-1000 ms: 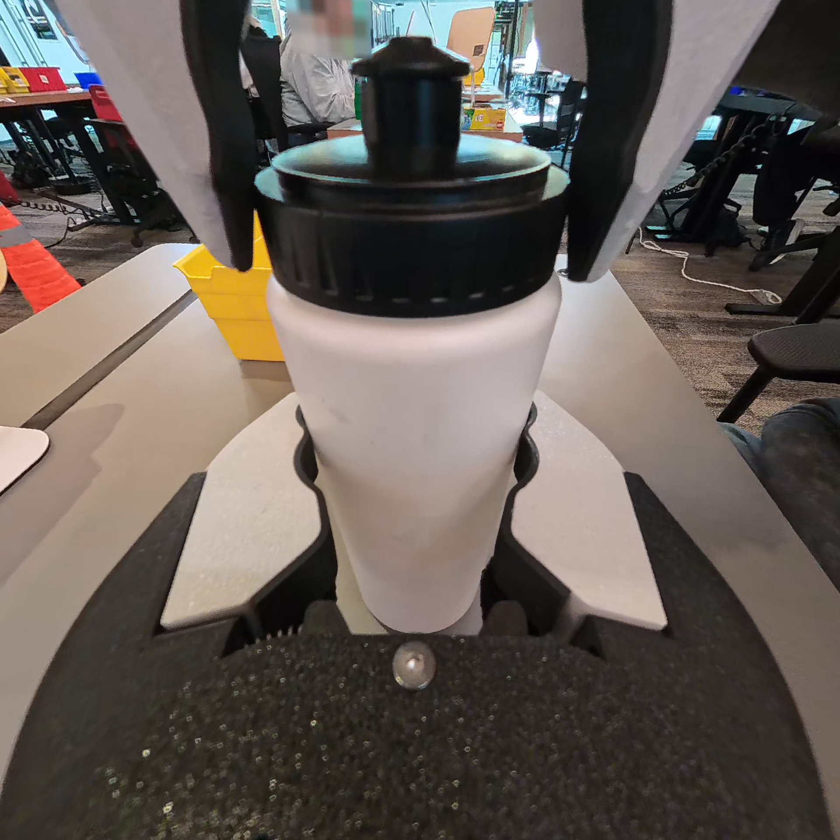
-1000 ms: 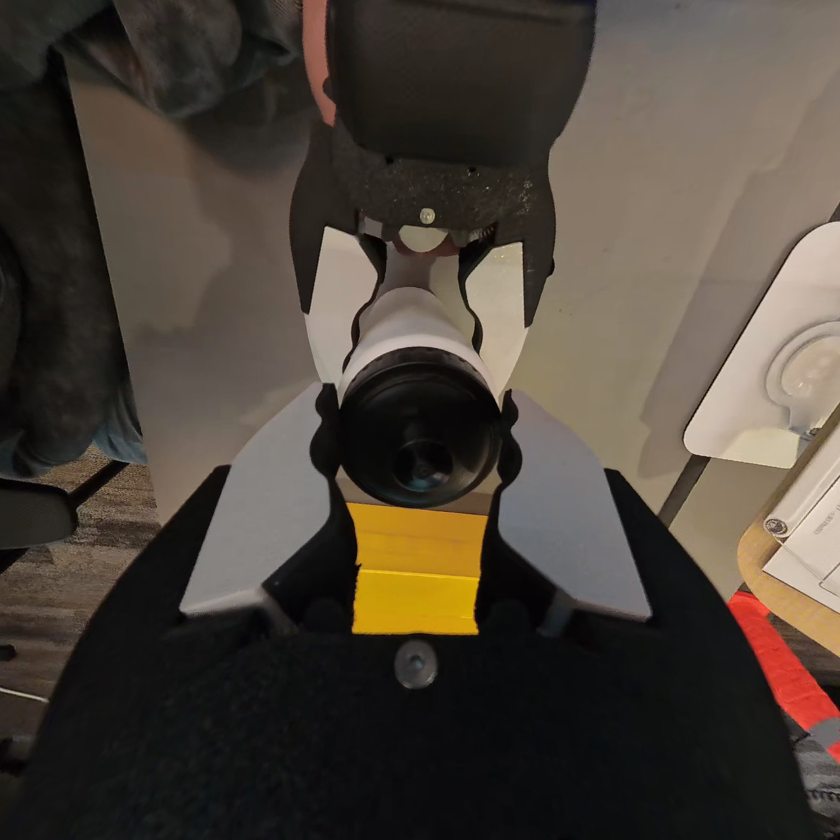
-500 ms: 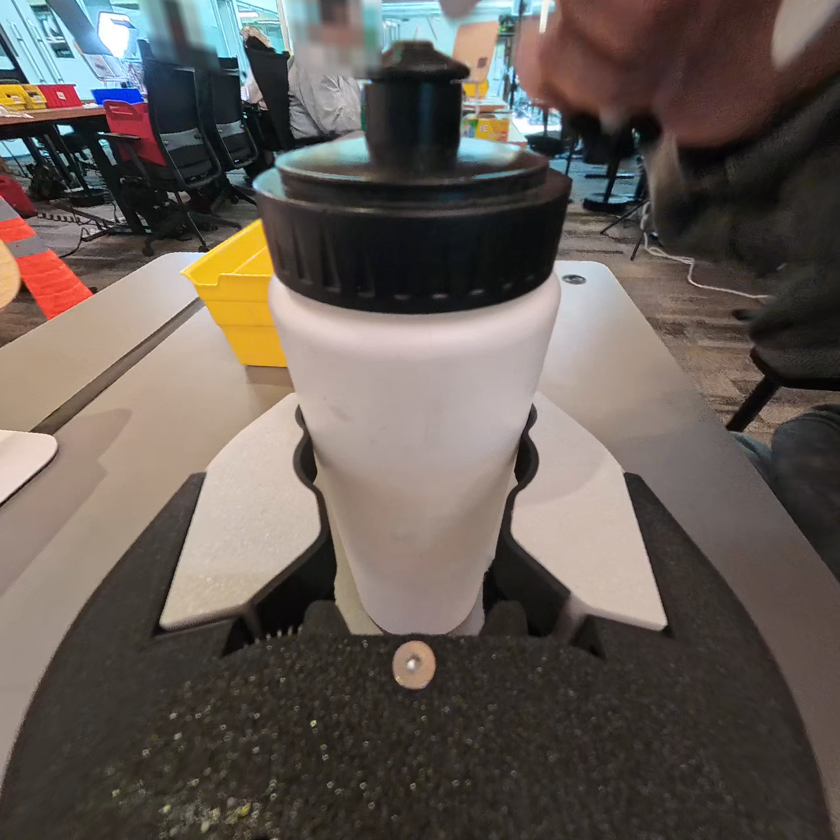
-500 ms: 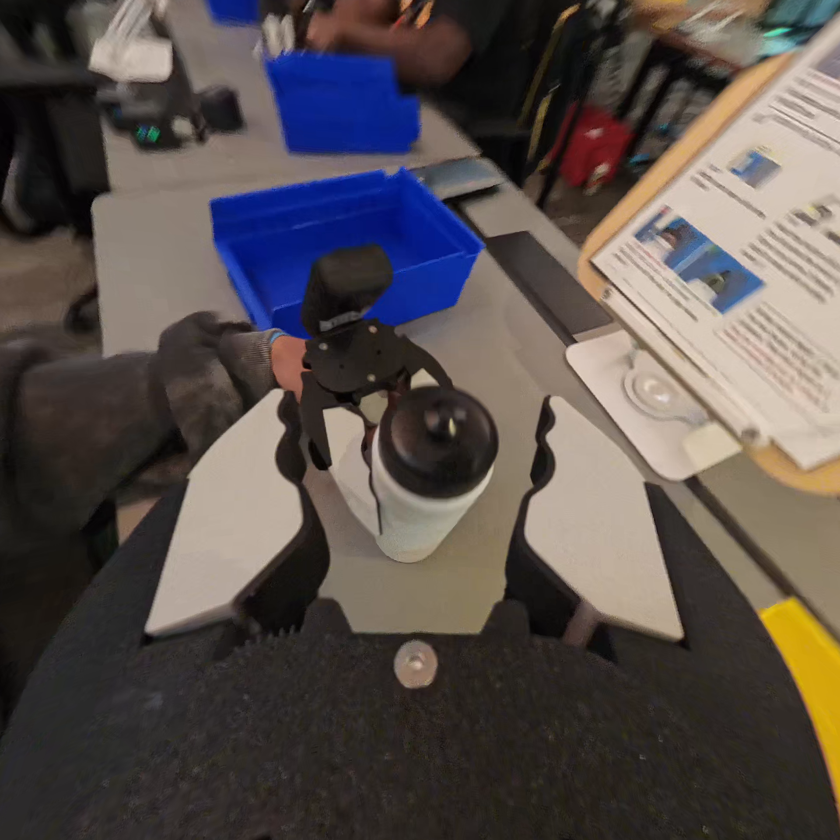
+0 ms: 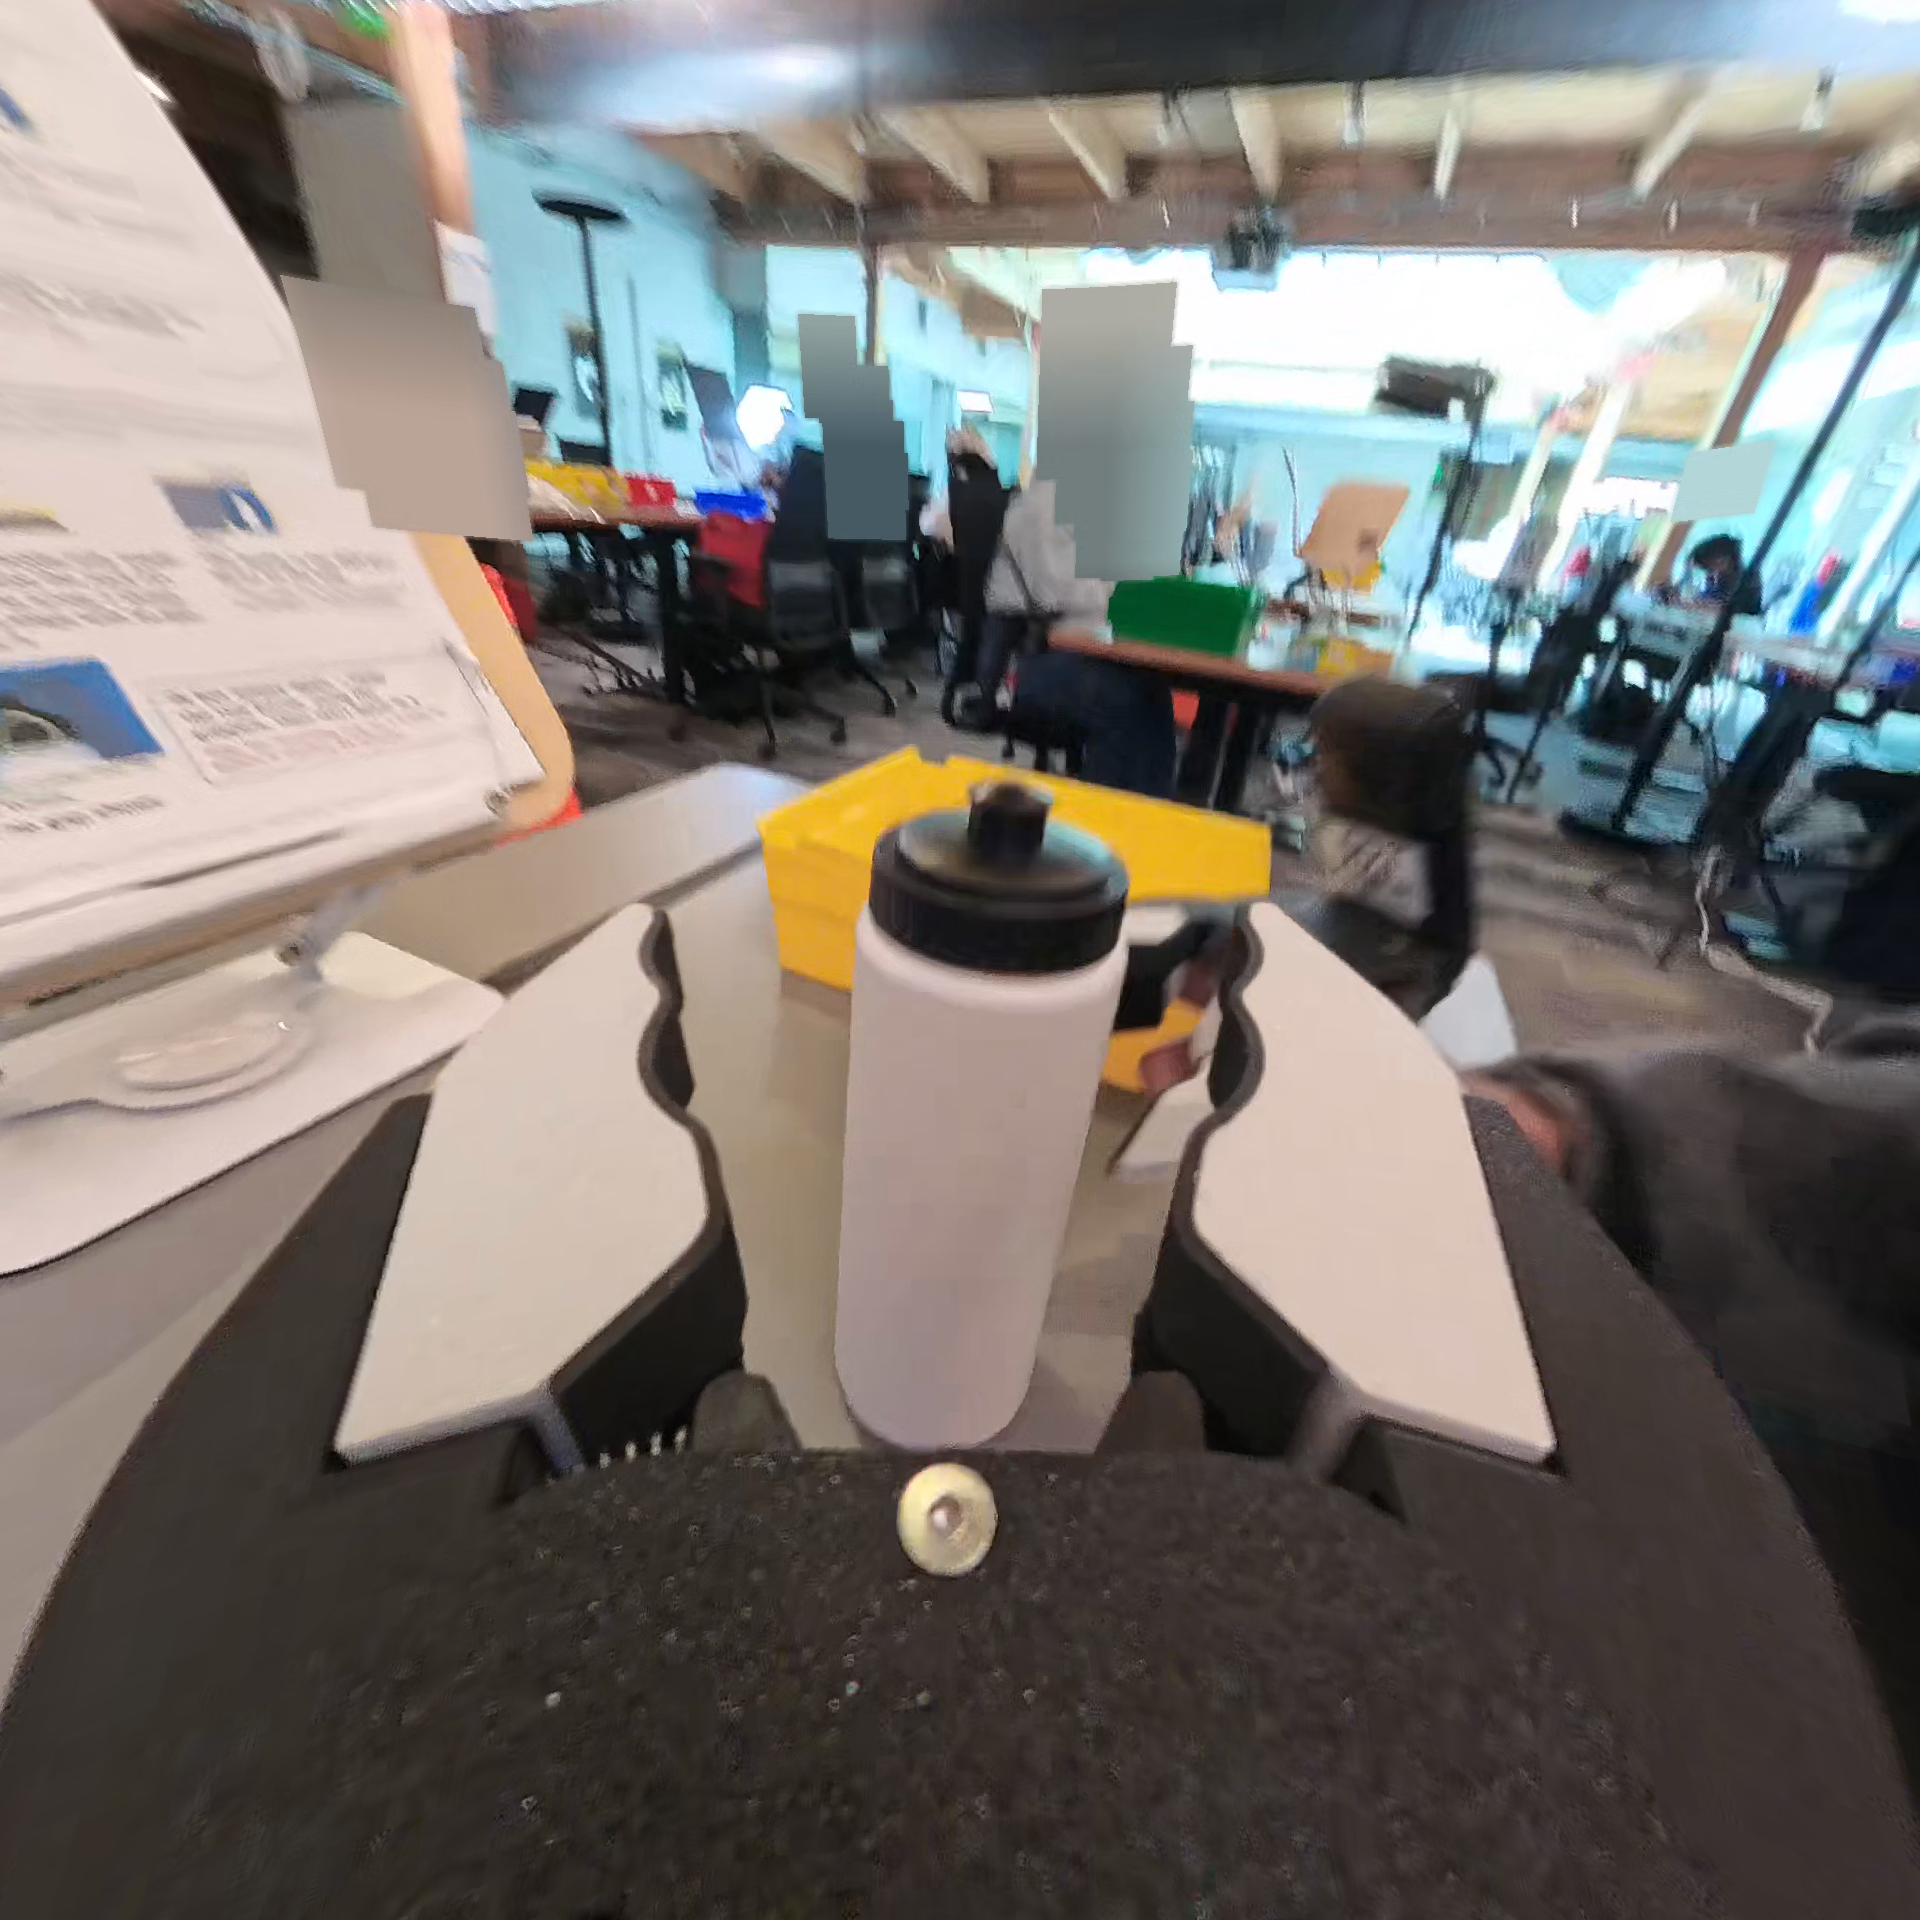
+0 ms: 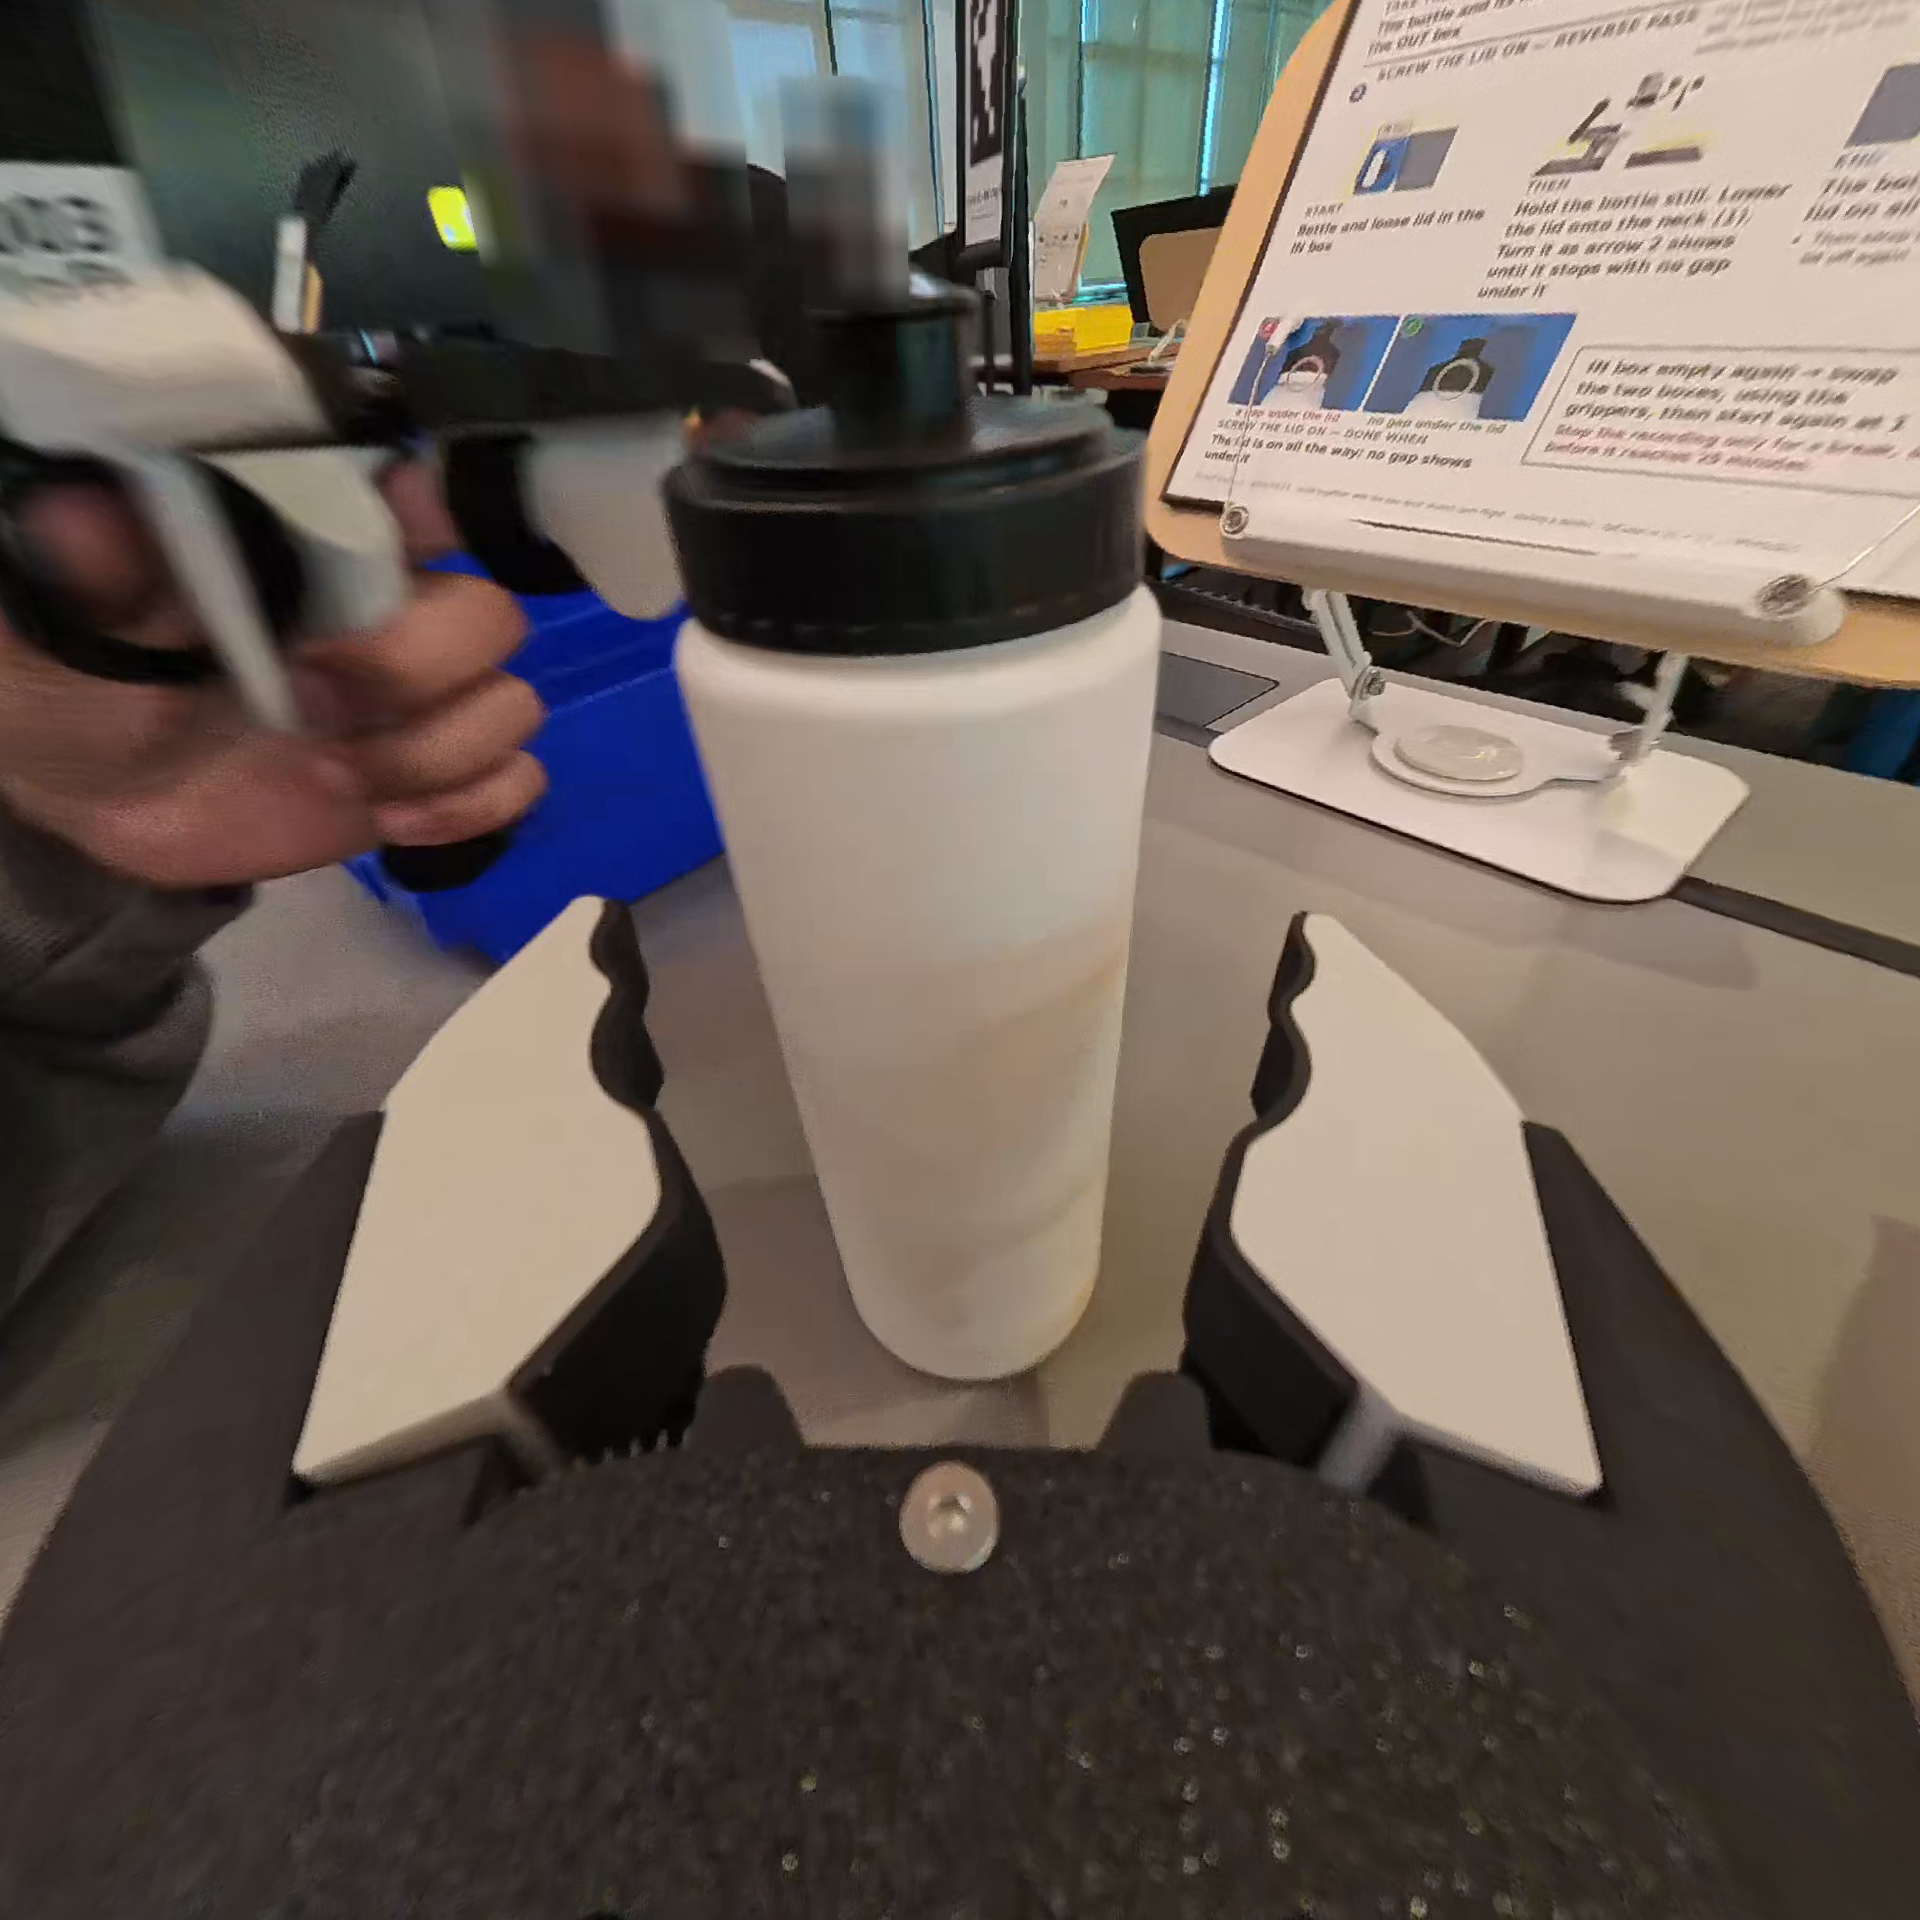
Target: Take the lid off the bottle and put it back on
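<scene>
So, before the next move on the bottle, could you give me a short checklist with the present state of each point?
1. Bottle upright on the table: ok.
2. Lid on the bottle: ok. Fully tight: cannot tell.
3. Left gripper open, not touching the bottle: ok.
4. Right gripper open, one finger each side of the bottle: ok.
5. Document stand apart from the bottle: ok.
6. Yellow bin behind the bottle, touching or not: cannot tell.

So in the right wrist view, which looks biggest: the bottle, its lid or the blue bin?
1. Bottle, the largest by far, though it sits closest to the camera.
2. Lid.
3. Blue bin, the smallest as seen, but it is farther off and partly hidden, so its true size is unsure.
</scene>
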`<state>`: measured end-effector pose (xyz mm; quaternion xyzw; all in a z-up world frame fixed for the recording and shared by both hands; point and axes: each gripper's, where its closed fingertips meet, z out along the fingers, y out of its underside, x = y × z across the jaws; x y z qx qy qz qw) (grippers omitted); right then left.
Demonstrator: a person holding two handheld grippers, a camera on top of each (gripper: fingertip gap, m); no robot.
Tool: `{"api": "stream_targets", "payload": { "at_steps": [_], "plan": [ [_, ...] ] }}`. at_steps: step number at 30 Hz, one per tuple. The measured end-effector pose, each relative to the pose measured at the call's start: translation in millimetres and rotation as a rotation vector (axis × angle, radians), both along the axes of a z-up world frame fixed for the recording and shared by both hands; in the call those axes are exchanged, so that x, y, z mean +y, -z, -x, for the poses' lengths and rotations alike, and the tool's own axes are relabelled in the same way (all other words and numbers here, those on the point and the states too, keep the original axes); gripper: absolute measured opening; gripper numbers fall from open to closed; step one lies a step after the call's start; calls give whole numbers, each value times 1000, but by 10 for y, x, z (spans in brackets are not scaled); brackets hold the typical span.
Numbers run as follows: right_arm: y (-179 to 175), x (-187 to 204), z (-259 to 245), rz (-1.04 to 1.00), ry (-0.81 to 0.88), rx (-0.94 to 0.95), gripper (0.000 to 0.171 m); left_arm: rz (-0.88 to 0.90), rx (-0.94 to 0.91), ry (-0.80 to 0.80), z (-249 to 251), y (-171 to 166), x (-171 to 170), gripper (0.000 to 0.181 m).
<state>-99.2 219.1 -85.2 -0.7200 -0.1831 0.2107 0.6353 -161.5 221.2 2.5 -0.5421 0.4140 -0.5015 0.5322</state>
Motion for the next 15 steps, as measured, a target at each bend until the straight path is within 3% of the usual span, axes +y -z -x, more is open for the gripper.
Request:
{"api": "stream_targets", "payload": {
  "at_steps": [2, 3, 4, 6, 11, 15],
  "plan": [
    [-11, 140, 58, 0, -25, 83, 116, 8, -53, -32, 154, -222, -85, 95],
    [0, 183, 98, 4, -51, 96, 107, 14, -69, -49, 223, -295, -117, 94],
    [17, 174, 167, 14, -112, 91, 85, 27, -75, -57, 283, -334, -156, 94],
    [27, 191, 159, 39, -108, 73, 84, 71, -39, -62, 382, -284, -258, 93],
    [-193, 91, 73, 4, -101, -27, 83, 67, 104, -81, 569, 333, -814, 81],
    [-774, -34, -238, -8, -25, -94, 83, 141, 63, -72, 548, 719, -1251, 75]
  ]
}}
